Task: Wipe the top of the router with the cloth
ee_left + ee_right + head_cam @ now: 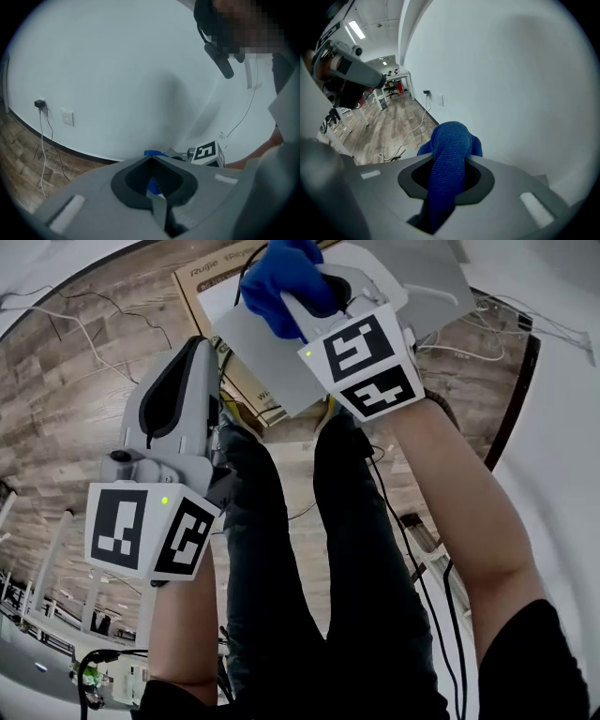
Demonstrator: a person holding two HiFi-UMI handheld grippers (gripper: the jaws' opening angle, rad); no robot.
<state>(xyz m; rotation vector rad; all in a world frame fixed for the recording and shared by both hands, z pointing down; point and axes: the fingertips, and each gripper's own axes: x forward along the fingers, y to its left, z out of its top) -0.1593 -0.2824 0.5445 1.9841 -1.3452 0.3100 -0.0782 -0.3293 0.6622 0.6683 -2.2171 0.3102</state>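
First, with the jaws of your right gripper (pixel 451 163) closed tight on the cloth (pixel 450 140) and those of the left gripper (pixel 152 160) shut on nothing, find the router, which no view shows now, then lay the cloth flat on its top and wipe evenly.
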